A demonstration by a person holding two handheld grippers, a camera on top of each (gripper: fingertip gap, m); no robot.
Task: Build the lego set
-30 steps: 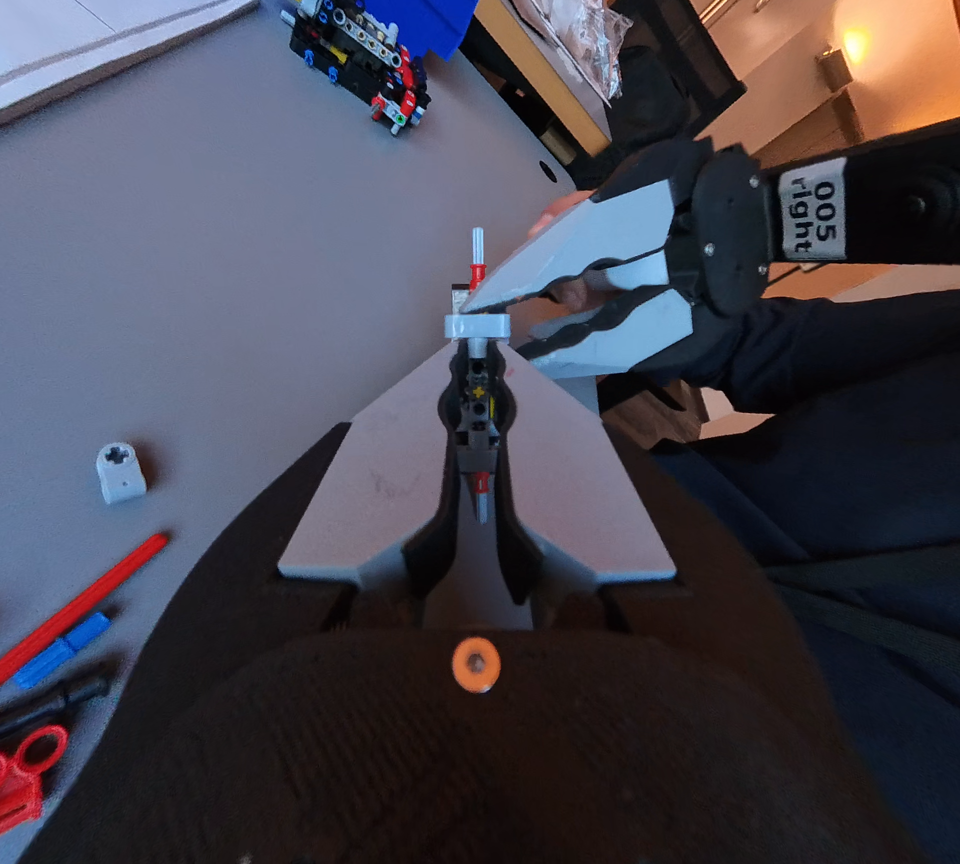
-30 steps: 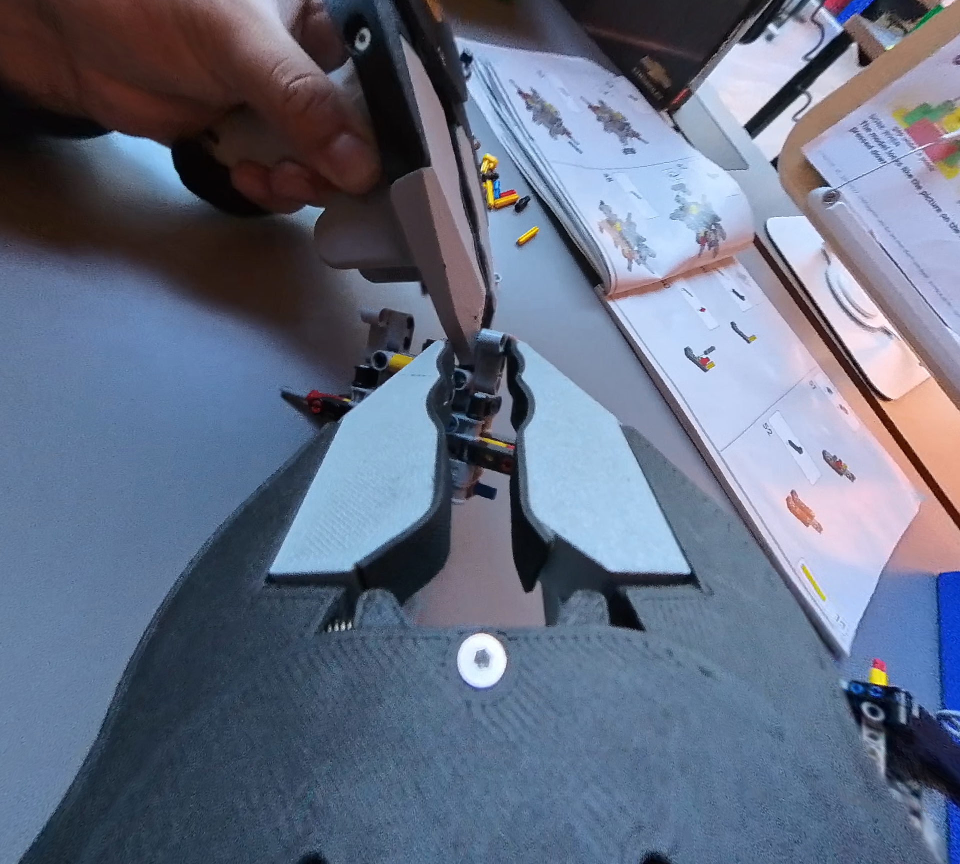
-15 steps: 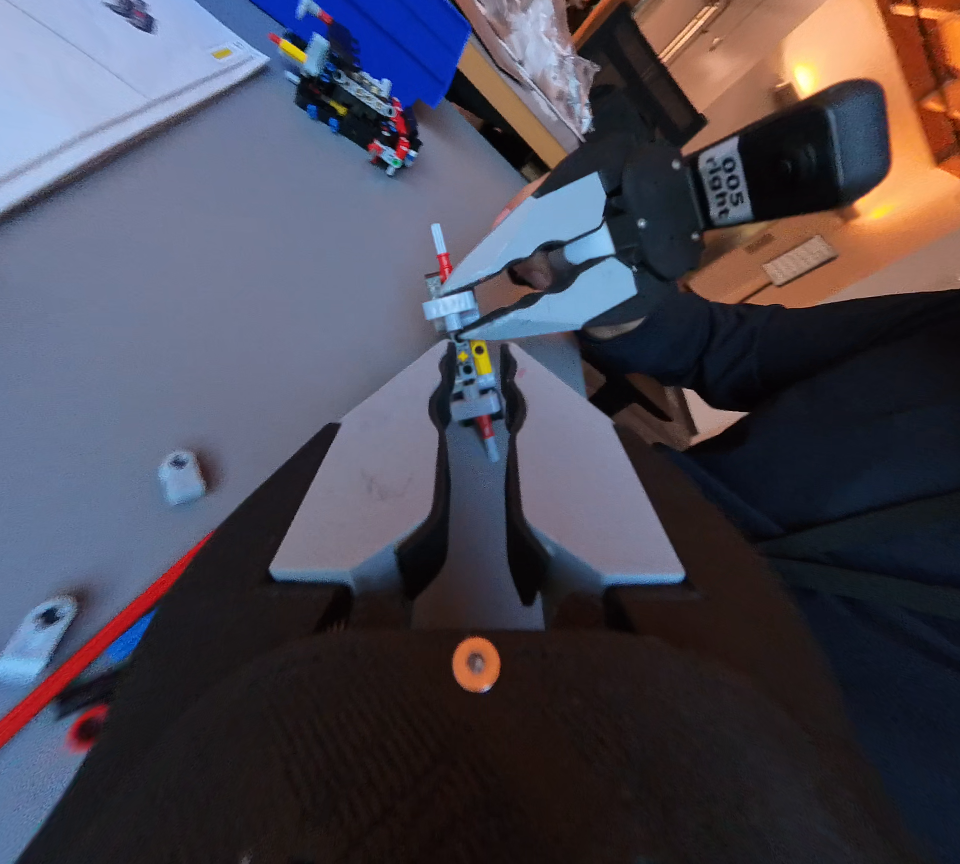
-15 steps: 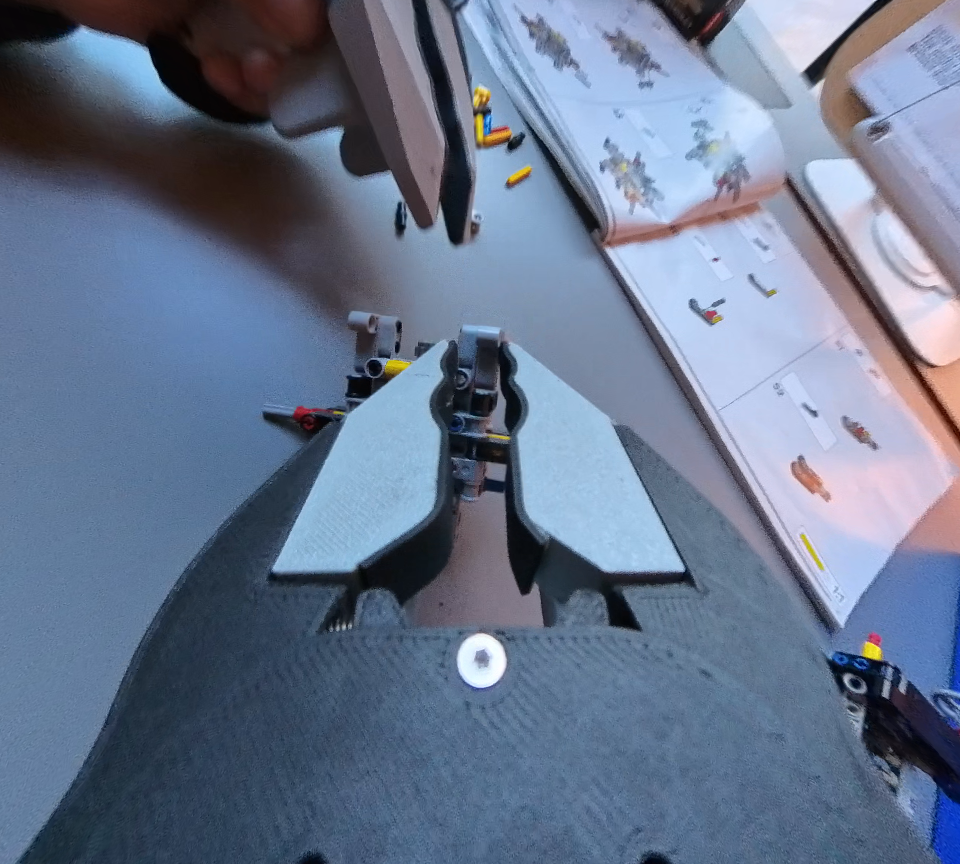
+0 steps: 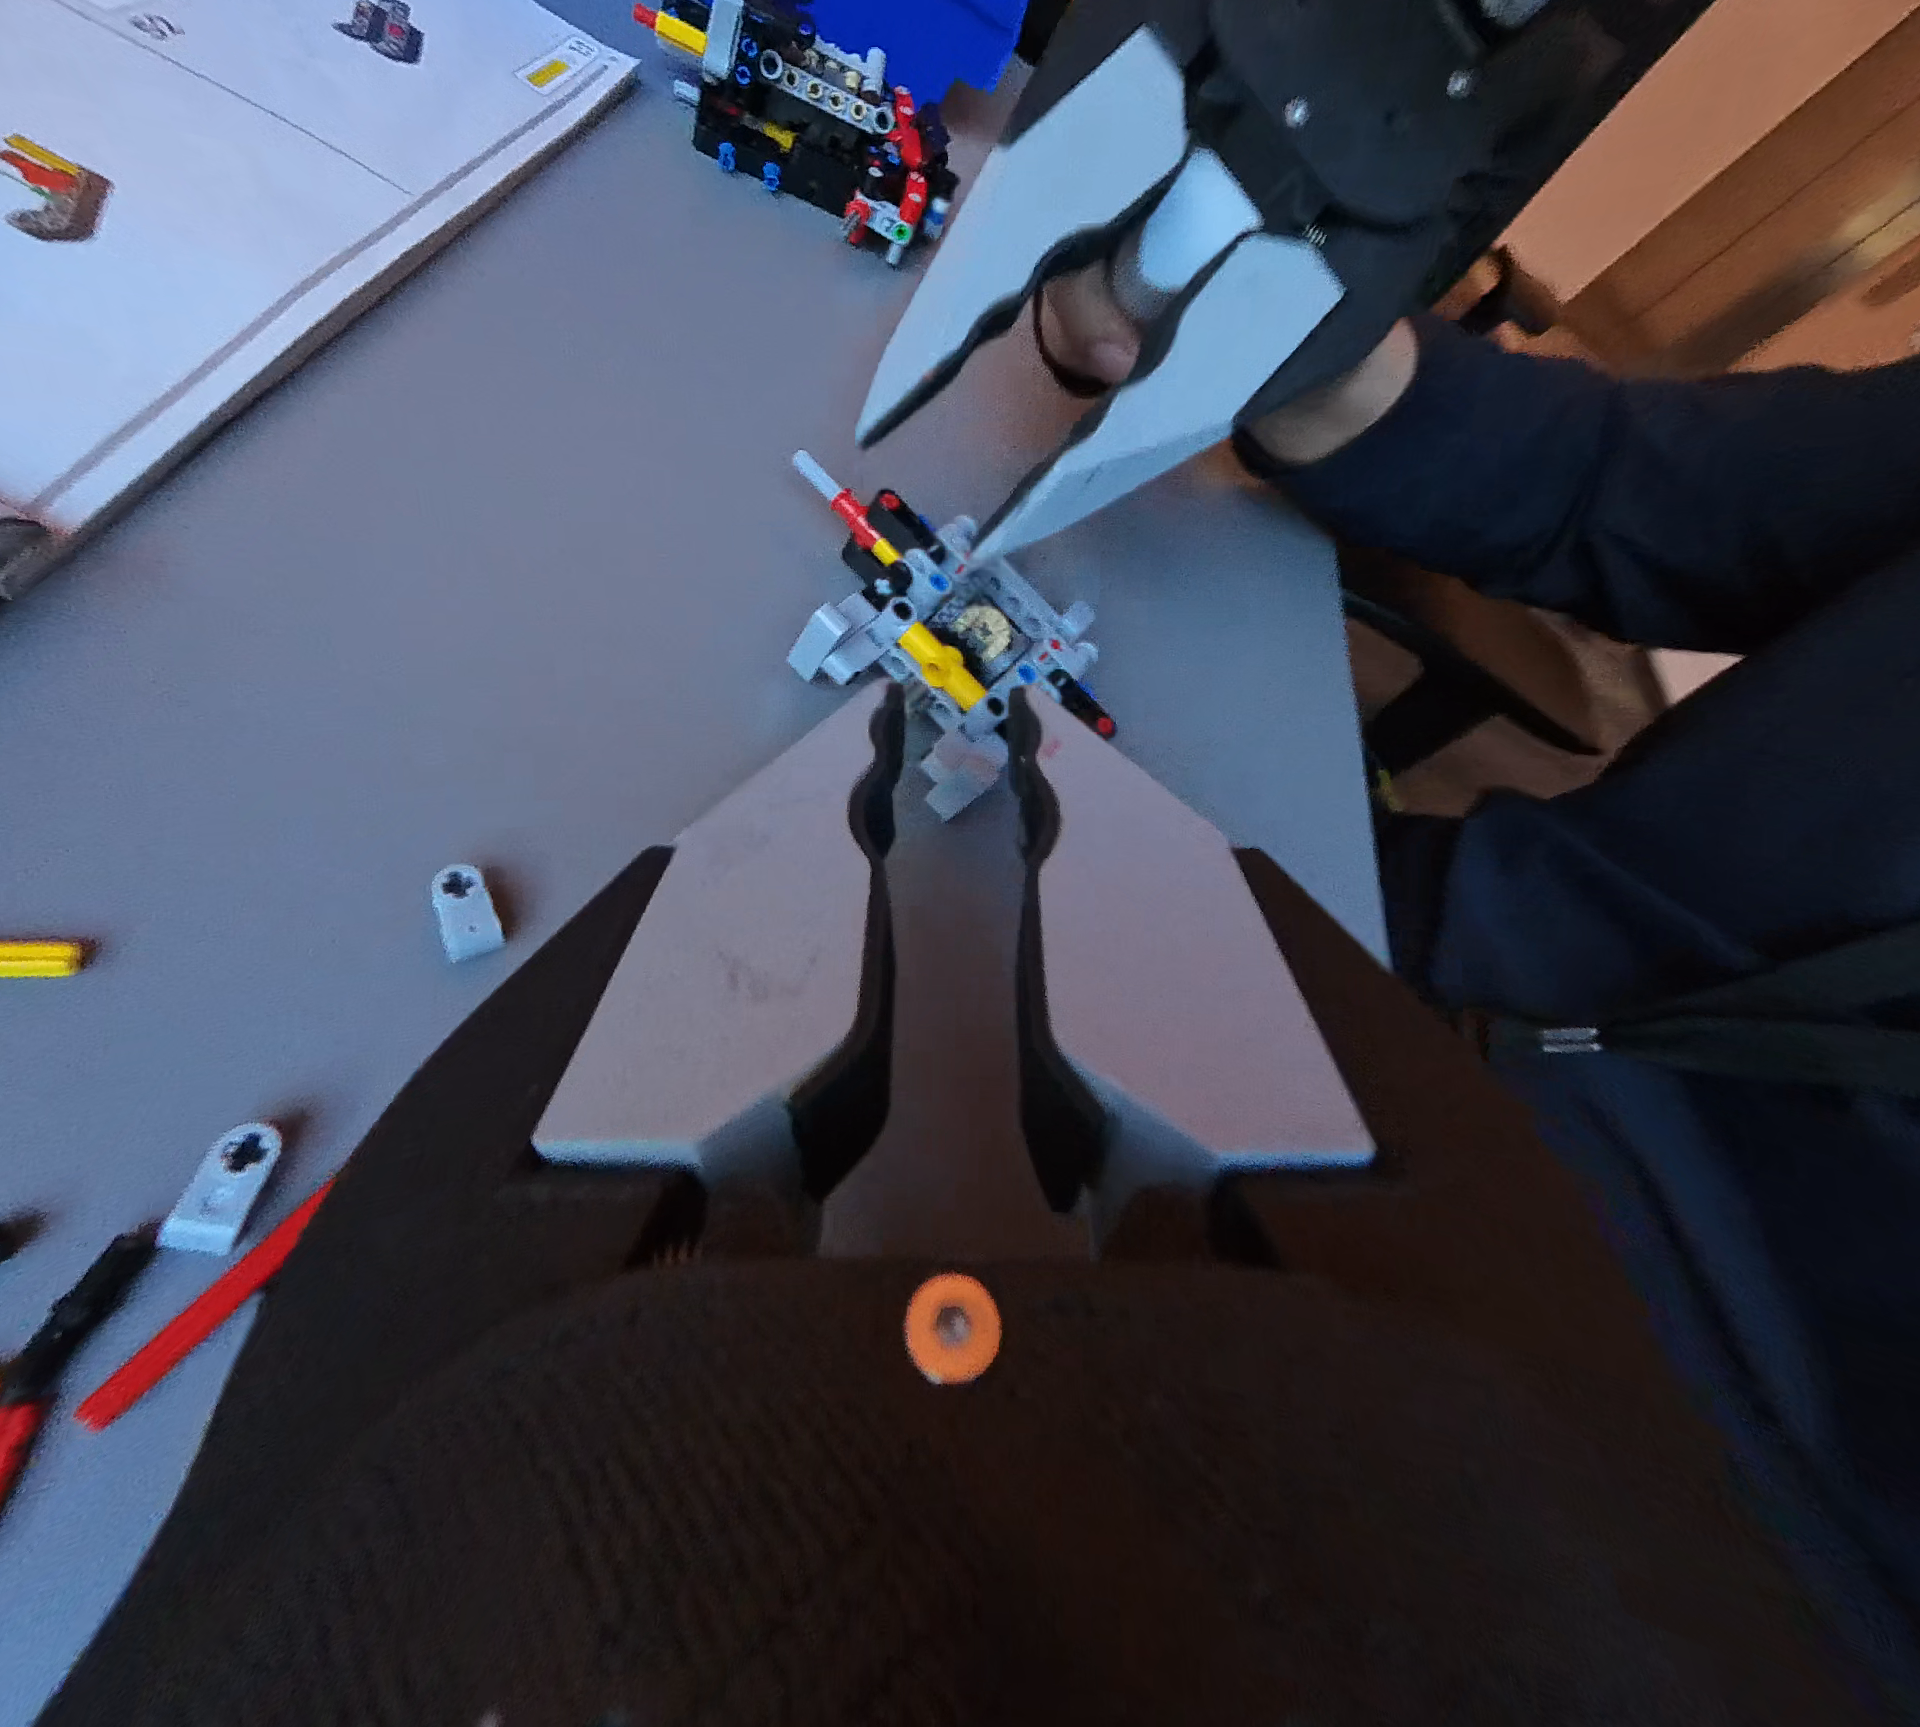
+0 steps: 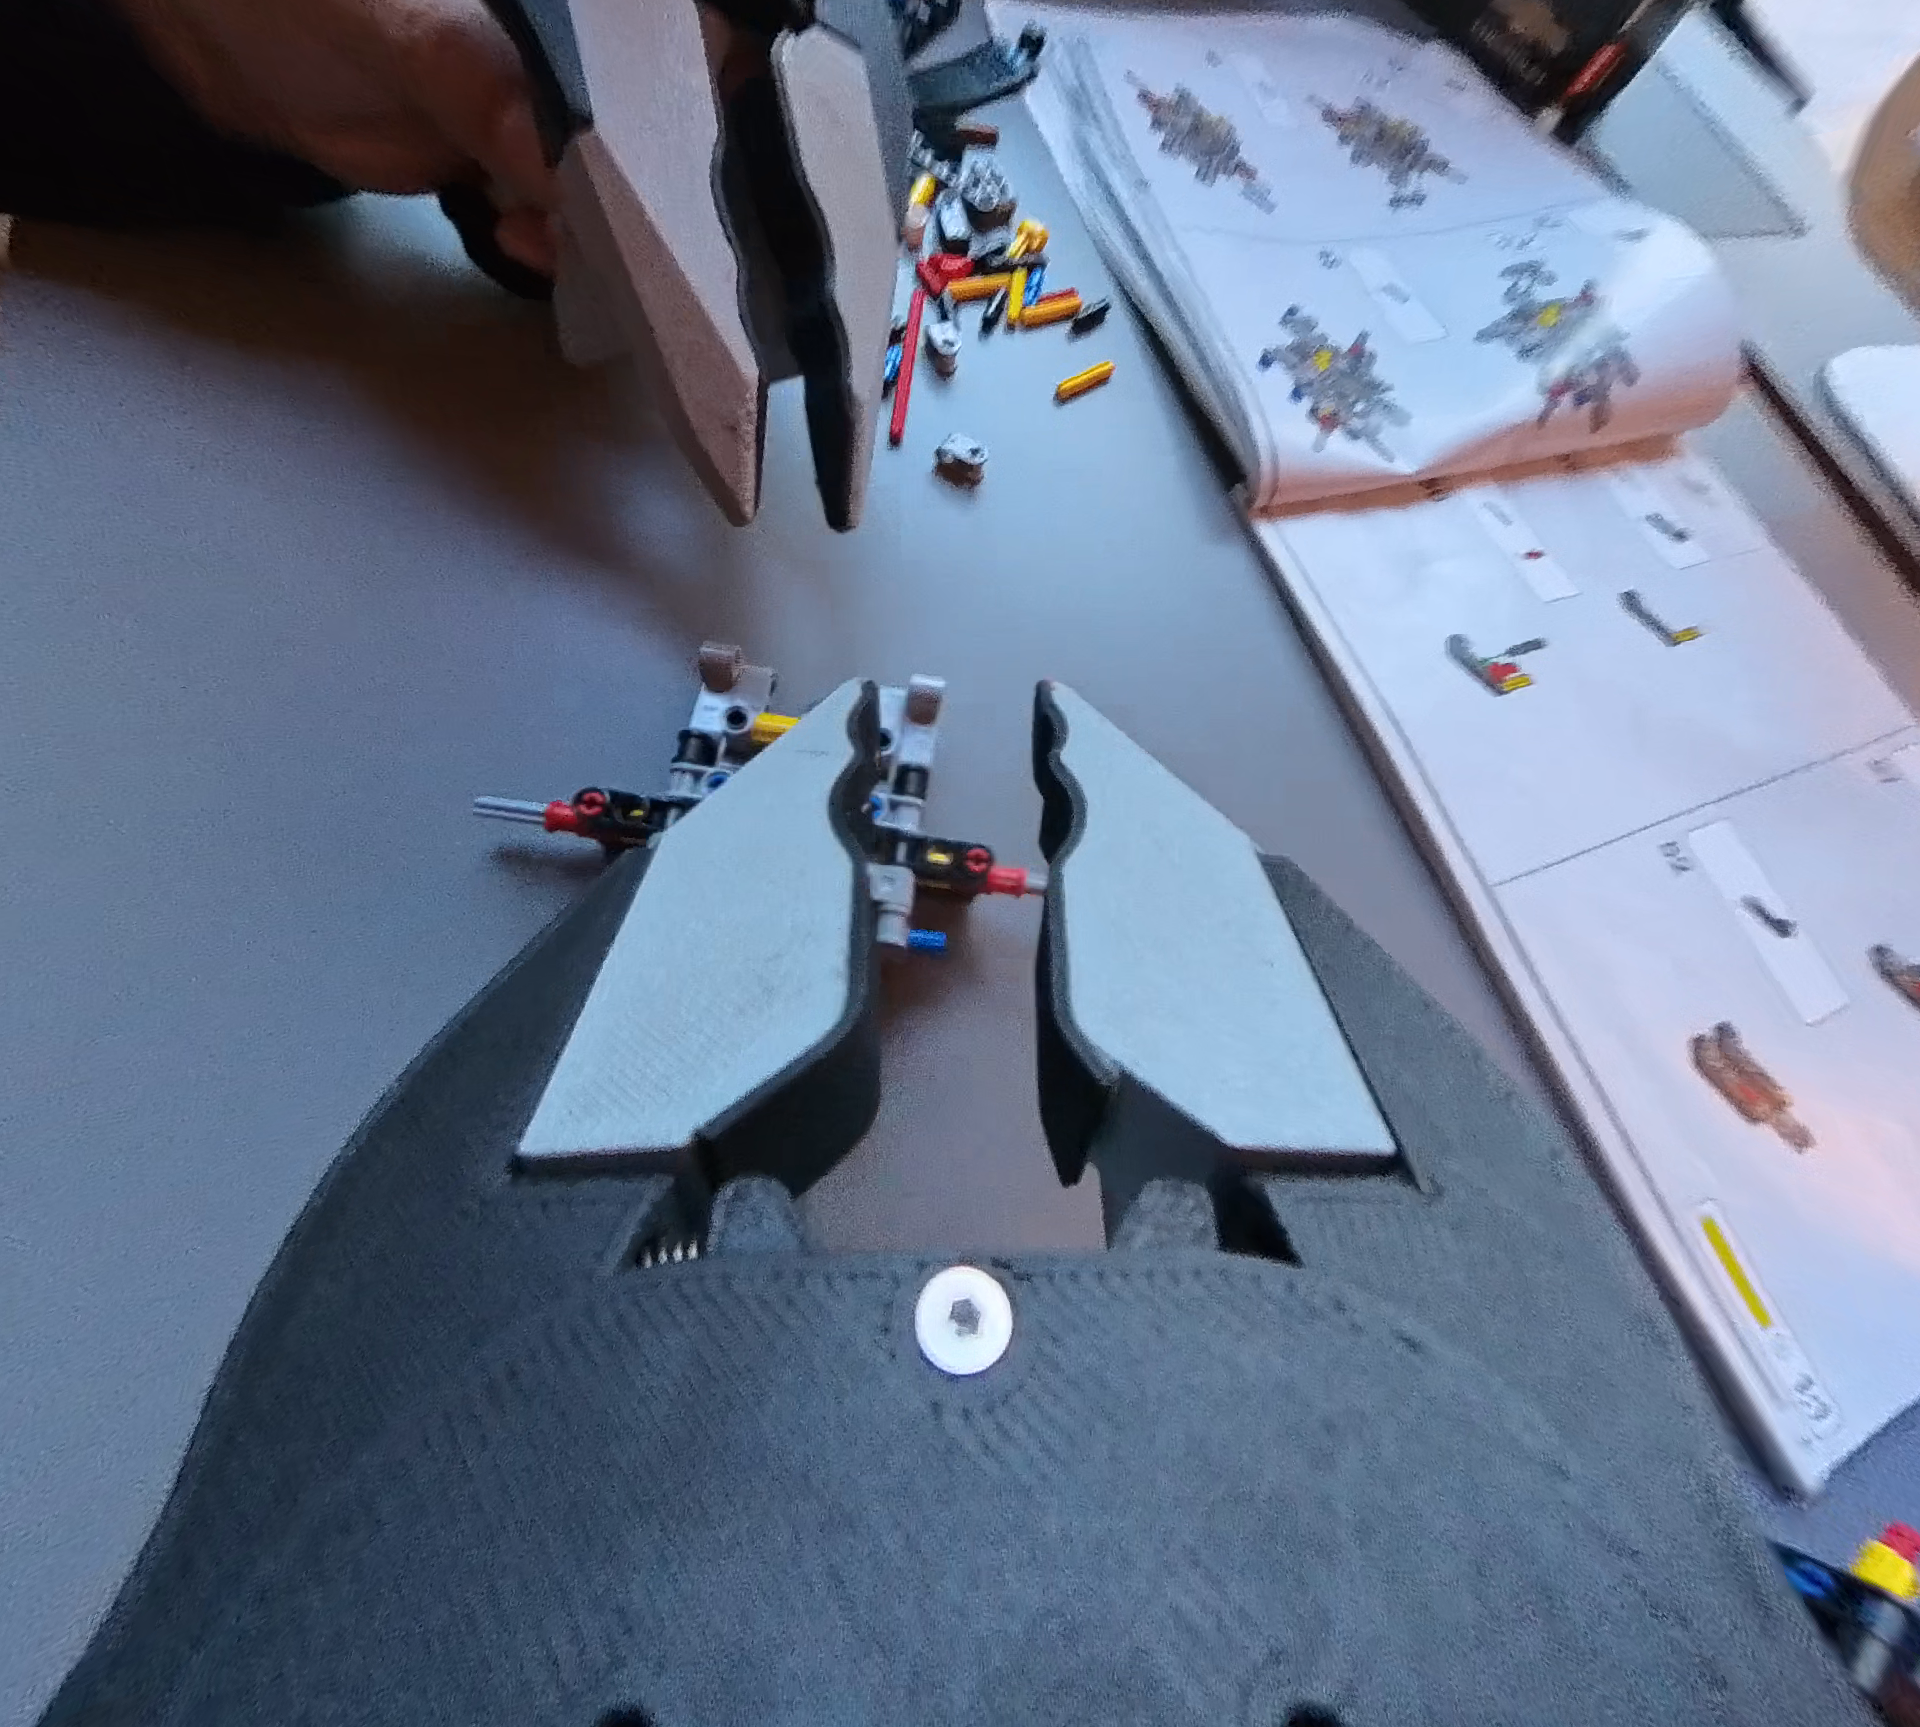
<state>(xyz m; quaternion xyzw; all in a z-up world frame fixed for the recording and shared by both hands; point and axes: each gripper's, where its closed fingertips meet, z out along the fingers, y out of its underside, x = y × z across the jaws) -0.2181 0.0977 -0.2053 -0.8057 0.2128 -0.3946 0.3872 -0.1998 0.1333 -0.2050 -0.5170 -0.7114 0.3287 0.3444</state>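
Grippers both unclenched: left [image 5: 951, 721], right [image 6: 951, 711] over knobbly plastic brick assy [image 5: 940, 628], matte table [image 5: 468, 534].

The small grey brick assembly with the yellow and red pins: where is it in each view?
Left wrist view: the assembly lies on the table, centre, just beyond the left tool.
Right wrist view: centre-left, partly behind and between the right tool fingers.
Shared landmark: the open instruction booklet.
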